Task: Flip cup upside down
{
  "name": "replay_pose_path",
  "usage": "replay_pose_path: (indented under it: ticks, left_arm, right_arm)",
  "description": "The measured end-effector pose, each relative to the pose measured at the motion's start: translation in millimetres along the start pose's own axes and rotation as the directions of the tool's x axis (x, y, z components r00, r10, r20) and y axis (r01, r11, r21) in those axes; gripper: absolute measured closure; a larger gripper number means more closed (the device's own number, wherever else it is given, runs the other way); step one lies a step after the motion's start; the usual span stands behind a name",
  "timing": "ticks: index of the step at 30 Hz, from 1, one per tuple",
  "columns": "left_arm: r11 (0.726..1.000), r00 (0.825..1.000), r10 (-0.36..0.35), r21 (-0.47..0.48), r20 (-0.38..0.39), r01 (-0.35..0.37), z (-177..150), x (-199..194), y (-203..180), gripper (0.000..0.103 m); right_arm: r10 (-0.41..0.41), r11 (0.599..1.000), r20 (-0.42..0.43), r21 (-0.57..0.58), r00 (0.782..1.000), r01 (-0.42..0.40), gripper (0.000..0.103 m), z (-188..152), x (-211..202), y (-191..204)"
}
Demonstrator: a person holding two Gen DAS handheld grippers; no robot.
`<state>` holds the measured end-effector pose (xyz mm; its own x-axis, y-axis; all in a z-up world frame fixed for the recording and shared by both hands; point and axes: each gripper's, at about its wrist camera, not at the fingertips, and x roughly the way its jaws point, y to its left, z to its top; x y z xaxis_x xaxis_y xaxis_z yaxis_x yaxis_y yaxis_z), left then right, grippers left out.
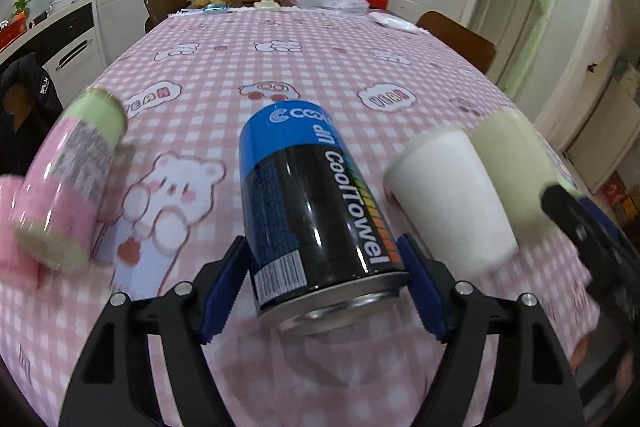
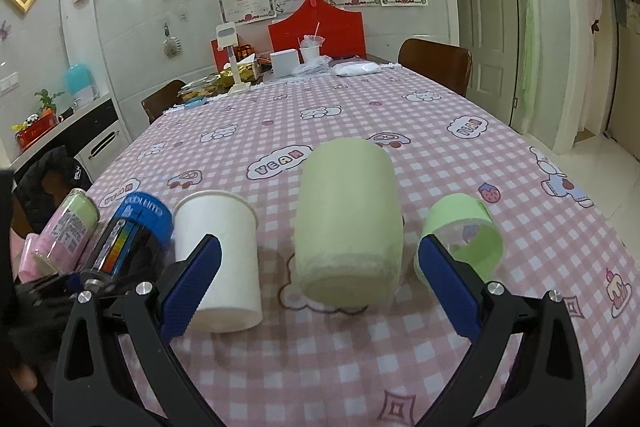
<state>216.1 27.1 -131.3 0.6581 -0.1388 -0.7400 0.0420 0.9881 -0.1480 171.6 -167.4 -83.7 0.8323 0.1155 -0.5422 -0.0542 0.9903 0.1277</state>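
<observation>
Left gripper point(image 1: 324, 291) clamps tilted can point(image 1: 316, 211); right gripper point(image 2: 320, 291) spread; cup point(image 2: 220, 259) upright.

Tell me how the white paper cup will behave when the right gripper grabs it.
The white paper cup looks thin-walled, so it probably dents under a hard squeeze. It appears empty and light, likely to tip or slide if the open right gripper nudges it.
</observation>
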Motion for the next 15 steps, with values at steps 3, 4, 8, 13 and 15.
replay_pose_path:
  ticks: [3,4,8,13,15]
  left_arm:
    - [0.999,1.000,-0.022,0.039,0.004,0.022,-24,-19,-3,0.029]
    - [0.998,1.000,-0.028,0.050,0.007,0.028,-29,-23,-4,0.029]
    - [0.991,0.996,-0.084,0.104,0.010,0.082,-56,-43,-14,0.029]
    - [0.973,0.989,-0.146,0.185,0.018,0.140,-78,-63,-35,0.029]
    - [0.960,0.984,-0.176,0.224,0.018,0.168,-84,-69,-46,0.029]
  right_arm:
    - [0.017,1.000,-0.021,-0.003,1.000,-0.017,0.008,-5,-9,3]
    - [0.019,1.000,-0.029,-0.004,0.999,-0.019,0.008,-8,-12,3]
    - [0.022,1.000,-0.049,0.018,0.999,-0.021,0.008,-18,-28,-2]
    - [0.007,0.999,-0.041,0.033,0.999,-0.005,0.008,-27,-53,-7]
    - [0.001,0.999,-0.039,0.038,0.999,0.001,0.008,-30,-62,-10]
